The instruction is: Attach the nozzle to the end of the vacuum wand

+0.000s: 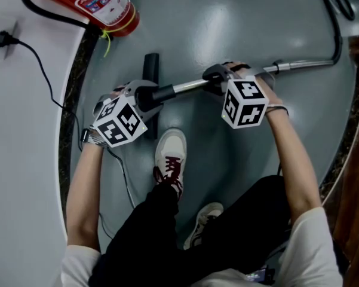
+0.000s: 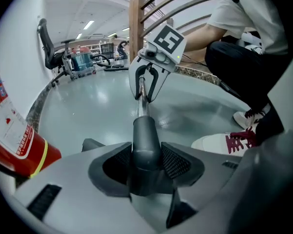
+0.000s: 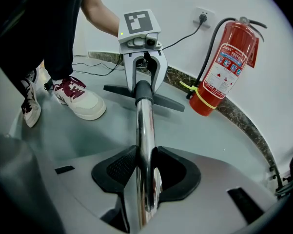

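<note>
The vacuum nozzle [image 1: 150,67] is a dark flat floor head with a dark grey neck [image 2: 146,140]. My left gripper [image 1: 146,95] is shut on that neck, its pads [image 2: 175,162] pressing on both sides. The chrome wand [image 1: 188,86] runs from the neck's collar [image 3: 143,90] off to the right. On its shaft [image 3: 145,140] my right gripper [image 1: 222,78] is shut. Wand and neck lie in one line, and the wand's end meets the collar. Each gripper view shows the other gripper: the right gripper [image 2: 147,84] and the left gripper [image 3: 142,74].
A red fire extinguisher [image 1: 101,2] stands by the white wall at the upper left, near the nozzle. The person's white shoes [image 1: 170,154] rest on the grey floor just below the wand. A wall socket [image 1: 1,39] with a black cable is at the left. A dark hose [image 1: 337,23] curves away at the upper right.
</note>
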### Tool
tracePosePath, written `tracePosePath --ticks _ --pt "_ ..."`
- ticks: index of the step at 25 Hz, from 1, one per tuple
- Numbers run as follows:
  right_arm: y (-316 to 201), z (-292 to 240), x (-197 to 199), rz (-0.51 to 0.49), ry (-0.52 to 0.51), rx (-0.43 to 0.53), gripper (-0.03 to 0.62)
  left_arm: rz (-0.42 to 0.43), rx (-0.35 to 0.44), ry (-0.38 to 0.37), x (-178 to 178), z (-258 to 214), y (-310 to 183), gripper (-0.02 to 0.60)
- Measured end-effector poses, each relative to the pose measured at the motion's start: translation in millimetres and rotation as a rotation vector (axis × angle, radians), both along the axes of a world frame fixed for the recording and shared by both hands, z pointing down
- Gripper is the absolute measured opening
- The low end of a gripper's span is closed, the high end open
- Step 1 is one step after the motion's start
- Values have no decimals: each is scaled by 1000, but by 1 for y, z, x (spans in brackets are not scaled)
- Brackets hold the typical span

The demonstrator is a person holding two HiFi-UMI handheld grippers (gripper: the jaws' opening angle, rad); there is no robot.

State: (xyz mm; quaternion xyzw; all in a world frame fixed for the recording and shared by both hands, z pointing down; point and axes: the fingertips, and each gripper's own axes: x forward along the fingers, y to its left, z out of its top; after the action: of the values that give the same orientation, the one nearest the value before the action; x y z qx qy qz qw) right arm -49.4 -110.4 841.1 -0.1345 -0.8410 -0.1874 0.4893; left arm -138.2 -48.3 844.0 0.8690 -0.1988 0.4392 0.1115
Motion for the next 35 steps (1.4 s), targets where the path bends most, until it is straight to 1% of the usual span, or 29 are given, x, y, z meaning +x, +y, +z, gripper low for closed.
tracePosePath --ticks 8,11,13,20,25,30,35 --pt "1 1 0 -1 1 -7 147 85 144 -122 0 -3 -2 190" --pt "1 0 0 2 -3 -10 148 104 167 -153 0 -1 -3 190" --pt "1 0 0 3 -3 -10 147 101 171 -154 0 -1 -3 190" --pt "1 -4 0 5 -5 -5 148 82 152 -116 0 -4 -3 190" --pt "2 -7 2 -1 -6 6 147 97 112 -91 2 -6 -2 190" --pt "4 -8 2 0 -10 11 147 77 84 -64 3 -6 0 190" --pt "8 -5 5 -12 -1 15 147 57 30 -26 7 -6 5 190"
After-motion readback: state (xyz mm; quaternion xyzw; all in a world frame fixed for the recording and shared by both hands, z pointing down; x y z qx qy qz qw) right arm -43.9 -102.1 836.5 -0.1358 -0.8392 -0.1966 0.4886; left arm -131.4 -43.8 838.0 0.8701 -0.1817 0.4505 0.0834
